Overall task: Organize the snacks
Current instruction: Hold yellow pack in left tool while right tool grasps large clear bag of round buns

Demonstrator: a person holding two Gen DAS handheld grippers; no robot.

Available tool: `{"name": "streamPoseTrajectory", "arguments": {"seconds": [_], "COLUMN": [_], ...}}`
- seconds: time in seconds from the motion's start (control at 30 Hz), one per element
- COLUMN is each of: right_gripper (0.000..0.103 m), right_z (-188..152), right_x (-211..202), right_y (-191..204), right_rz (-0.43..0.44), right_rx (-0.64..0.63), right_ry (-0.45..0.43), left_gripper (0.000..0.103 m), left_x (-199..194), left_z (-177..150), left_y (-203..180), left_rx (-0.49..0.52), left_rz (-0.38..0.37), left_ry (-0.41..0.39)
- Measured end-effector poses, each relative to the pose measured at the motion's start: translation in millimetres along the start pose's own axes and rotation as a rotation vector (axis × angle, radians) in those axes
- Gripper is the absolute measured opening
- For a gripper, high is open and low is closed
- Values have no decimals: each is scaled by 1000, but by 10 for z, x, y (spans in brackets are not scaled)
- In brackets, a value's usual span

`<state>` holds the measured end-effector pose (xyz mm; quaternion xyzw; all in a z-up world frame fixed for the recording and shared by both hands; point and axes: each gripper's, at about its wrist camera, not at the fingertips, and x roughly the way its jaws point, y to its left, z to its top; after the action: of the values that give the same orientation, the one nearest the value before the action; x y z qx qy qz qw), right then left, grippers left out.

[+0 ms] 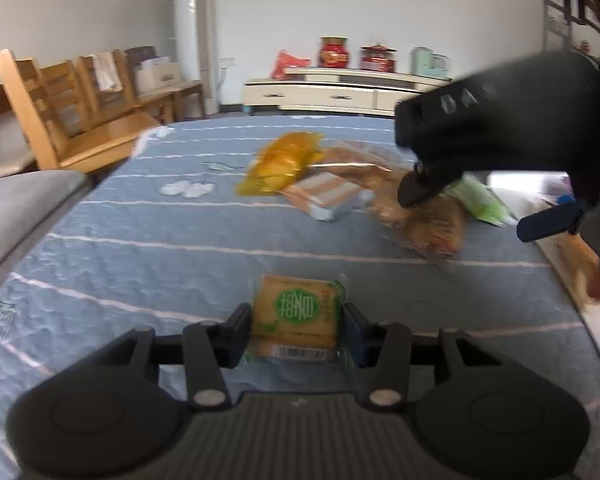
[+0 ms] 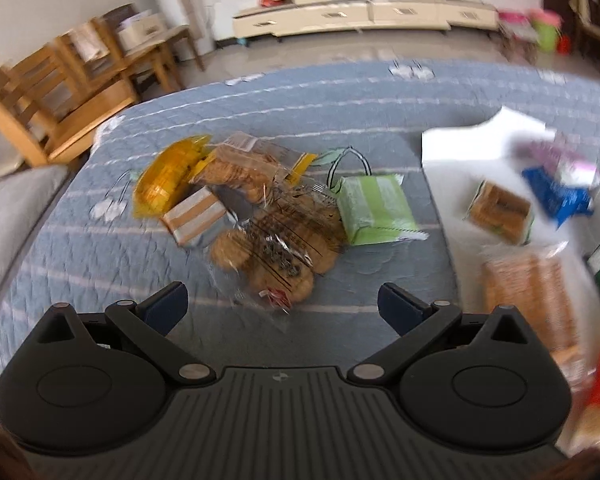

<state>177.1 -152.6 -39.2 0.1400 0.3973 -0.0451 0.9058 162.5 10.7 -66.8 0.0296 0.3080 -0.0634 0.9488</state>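
Note:
My left gripper (image 1: pixel 298 330) is shut on a small tan cracker packet with a green logo (image 1: pixel 296 312), held just above the blue quilted cloth (image 1: pixel 140 248). My right gripper (image 2: pixel 283 304) is open and empty, hovering over a snack pile: a clear bag of round cookies (image 2: pixel 276 248), a yellow packet (image 2: pixel 168 180), a striped tan box (image 2: pixel 196 216) and a green packet (image 2: pixel 374 208). In the left wrist view the right gripper (image 1: pixel 480 208) hangs over the same pile (image 1: pixel 432 224).
A white tray (image 2: pixel 460 168) at the right holds several packets, among them a blue one (image 2: pixel 560 196) and a cracker stack (image 2: pixel 500 208). Wooden chairs (image 1: pixel 60 112) stand at the left, a low cream cabinet (image 1: pixel 340 88) at the back, and a grey sofa (image 1: pixel 16 208) at the left edge.

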Motion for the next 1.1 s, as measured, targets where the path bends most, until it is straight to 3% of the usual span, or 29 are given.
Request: {"name": "streamPoseTrajectory", "arguments": {"seconds": [0.17, 0.33, 0.47, 0.53, 0.7, 0.97, 1.1], "right_gripper": [103, 103, 103, 91, 77, 75, 75], "right_z": [200, 274, 250, 184, -104, -665, -810], "right_x": [304, 622, 652, 594, 342, -418, -787], "right_y": [8, 60, 163, 138, 66, -161, -199], "right_rz": [-13, -118, -113, -84, -15, 16, 23], "right_rx": [266, 334, 208, 145, -20, -198, -279], "right_ry": [39, 74, 87, 80, 49, -22, -75], "left_gripper": [48, 48, 48, 48, 48, 48, 48], "left_x": [24, 66, 76, 66, 24, -202, -438], "left_z": [57, 81, 86, 92, 73, -8, -11], "left_y": [155, 259, 302, 309, 291, 296, 212], "left_rx": [-66, -100, -119, -126, -114, -149, -119], "left_rz": [-8, 5, 9, 11, 18, -33, -23], "left_ry": [-2, -6, -7, -17, -31, 0, -18]}}
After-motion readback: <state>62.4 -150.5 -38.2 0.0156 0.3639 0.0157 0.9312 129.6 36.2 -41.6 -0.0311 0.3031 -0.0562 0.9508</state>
